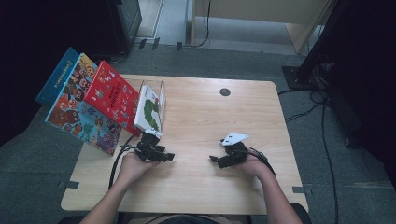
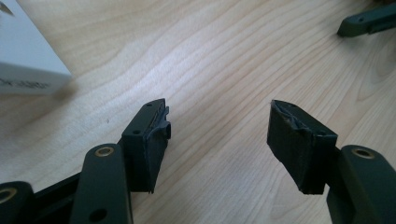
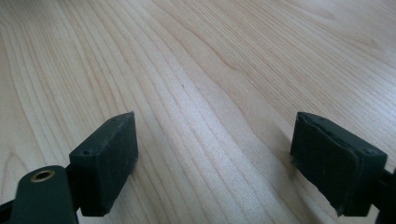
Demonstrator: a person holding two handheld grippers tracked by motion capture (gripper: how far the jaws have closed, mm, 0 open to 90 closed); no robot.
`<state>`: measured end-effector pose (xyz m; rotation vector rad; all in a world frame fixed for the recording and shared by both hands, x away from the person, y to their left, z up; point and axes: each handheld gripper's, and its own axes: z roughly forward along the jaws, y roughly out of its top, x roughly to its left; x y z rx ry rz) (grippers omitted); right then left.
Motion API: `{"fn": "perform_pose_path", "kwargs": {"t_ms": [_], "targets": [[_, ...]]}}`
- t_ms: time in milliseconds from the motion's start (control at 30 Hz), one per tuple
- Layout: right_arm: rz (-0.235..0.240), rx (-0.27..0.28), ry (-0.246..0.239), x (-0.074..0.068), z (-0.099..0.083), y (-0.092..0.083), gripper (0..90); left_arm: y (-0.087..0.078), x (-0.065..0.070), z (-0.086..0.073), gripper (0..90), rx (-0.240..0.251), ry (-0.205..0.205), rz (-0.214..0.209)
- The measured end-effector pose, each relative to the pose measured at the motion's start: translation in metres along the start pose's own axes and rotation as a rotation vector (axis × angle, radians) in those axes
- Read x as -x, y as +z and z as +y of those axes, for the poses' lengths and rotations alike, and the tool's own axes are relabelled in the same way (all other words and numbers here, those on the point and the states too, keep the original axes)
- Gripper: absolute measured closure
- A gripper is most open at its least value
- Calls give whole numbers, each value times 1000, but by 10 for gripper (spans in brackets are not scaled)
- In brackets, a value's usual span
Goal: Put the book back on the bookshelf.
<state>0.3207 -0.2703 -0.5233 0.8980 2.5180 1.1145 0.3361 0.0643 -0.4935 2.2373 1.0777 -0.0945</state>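
From above, the left gripper (image 1: 161, 155) sits low over the wooden table (image 1: 201, 116), just beside the near corner of the white caterpillar book (image 1: 150, 111), which leans last in a row of picture books (image 1: 88, 105) propped against a clear bookend (image 1: 162, 93) at the table's left edge. The right gripper (image 1: 223, 160) rests well apart, toward the middle of the table. That row looks barely balanced to me; a knock from the left hand (image 1: 133, 165) could send the whole lean sliding off the edge. Looking along the left gripper, its jaws stand wide with only bare wood between them, and the white book's corner (image 2: 28, 56) lies off to one side, so closing now would catch nothing; a skewed approach might shove the book instead of gripping it. Looking along the right gripper, the jaws gape just as wide over empty wood, holding nothing, too far off to steady the books if they tip.
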Motion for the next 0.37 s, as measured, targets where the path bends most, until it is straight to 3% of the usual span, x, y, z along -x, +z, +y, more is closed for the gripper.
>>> {"fn": "perform_pose_path", "kwargs": {"t_ms": [367], "targets": [[9, 4, -7, 1, 0, 0, 146, 3, -1, -1, 362, 17, 3, -29]]}}
